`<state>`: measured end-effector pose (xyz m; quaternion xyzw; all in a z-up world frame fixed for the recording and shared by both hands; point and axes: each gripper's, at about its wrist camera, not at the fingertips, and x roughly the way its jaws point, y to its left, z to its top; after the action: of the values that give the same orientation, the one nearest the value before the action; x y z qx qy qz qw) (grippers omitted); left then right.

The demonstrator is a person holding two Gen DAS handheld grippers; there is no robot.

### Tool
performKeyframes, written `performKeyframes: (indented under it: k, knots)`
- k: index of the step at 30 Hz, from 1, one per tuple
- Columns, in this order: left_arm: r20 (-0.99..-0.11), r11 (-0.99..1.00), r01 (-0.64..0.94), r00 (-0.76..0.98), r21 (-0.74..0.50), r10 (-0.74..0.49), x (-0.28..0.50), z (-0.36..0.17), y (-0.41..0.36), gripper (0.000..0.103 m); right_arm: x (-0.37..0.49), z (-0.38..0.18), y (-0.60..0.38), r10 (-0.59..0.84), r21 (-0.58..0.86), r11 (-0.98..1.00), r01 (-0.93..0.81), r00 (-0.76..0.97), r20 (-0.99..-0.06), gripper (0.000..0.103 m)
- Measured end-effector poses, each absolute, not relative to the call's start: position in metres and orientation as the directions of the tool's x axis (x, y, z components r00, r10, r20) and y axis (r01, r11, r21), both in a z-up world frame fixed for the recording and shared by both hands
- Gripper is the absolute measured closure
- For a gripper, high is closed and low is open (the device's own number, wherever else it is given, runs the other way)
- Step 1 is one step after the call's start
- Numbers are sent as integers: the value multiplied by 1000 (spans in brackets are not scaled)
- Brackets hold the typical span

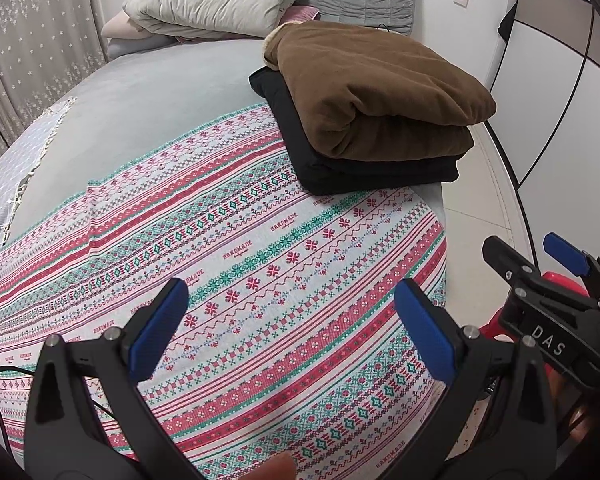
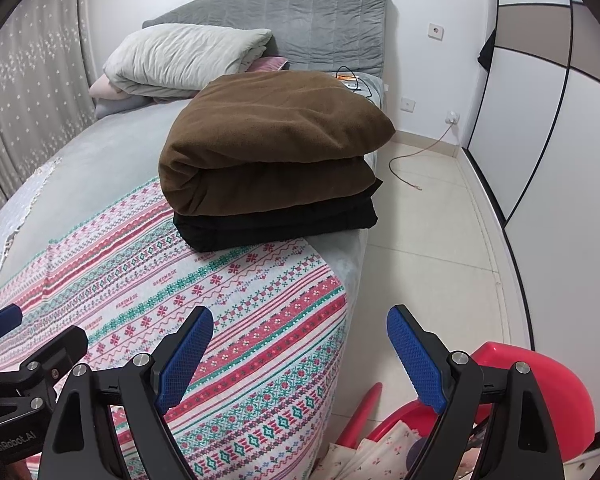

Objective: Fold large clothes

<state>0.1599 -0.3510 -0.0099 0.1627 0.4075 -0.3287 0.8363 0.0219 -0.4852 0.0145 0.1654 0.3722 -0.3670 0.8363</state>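
Observation:
A folded brown garment lies on top of a folded black garment at the bed's right edge; the stack also shows in the right wrist view, brown on black. A patterned pink, red and green cloth is spread flat over the bed. My left gripper is open and empty above that cloth. My right gripper is open and empty, held over the bed's right edge, and it shows at the right of the left wrist view.
Pillows lie at the grey headboard. A red plastic chair with floral fabric on it stands on the tiled floor to the right. A loose cable lies on the floor. Wardrobe doors stand further right.

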Motion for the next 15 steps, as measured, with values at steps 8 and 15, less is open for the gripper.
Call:
performKeyframes:
  k: [8, 15]
  knots:
    - [-796, 732, 682, 449, 11, -406, 159, -12, -355, 1, 22, 11, -489, -478, 15, 679, 734, 458, -750, 13]
    - [-802, 721, 693, 433, 5, -411, 155, -12, -359, 1, 19, 11, -493, -469, 33, 678, 734, 467, -750, 13]
